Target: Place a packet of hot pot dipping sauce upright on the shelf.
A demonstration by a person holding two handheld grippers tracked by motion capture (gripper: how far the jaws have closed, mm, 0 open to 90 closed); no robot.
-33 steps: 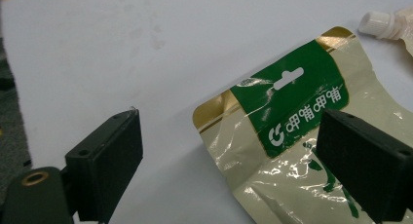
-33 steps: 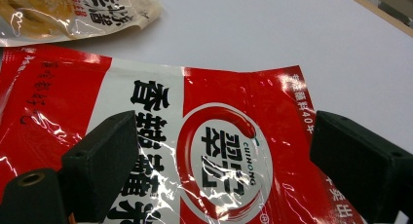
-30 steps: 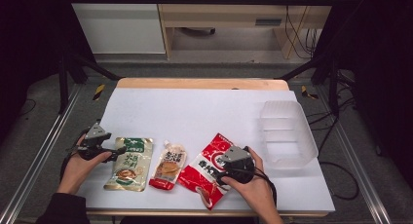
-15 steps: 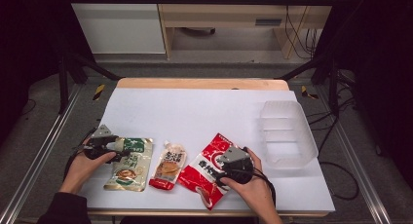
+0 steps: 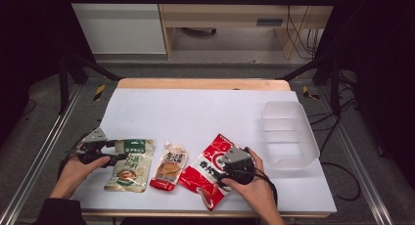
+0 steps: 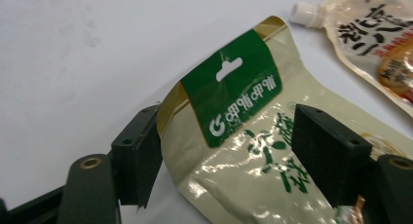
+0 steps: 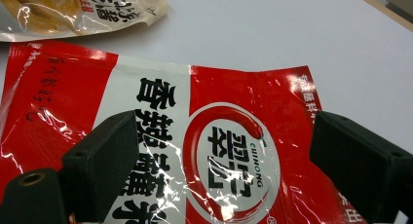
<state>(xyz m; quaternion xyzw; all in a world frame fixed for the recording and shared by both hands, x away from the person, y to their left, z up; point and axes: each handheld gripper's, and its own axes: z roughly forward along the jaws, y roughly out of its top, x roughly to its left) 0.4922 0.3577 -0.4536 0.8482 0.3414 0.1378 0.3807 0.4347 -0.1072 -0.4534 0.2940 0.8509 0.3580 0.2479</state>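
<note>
At lower left, the left gripper [image 5: 119, 154] has been closing its still-apart jaws around the green packet [image 6: 253, 136], likely starting a pickup, while the right gripper [image 5: 224, 170] hovers jaws apart over the red packet [image 7: 204, 151].

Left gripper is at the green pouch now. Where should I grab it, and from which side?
Take the green pouch by its flat top, at the green header band with the hang slot. That end curls up off the table, so a jaw can likely slip beneath. Come in from the pouch's left edge, where the left gripper already straddles it, jaws just closing, pads not yet pressing.
</note>
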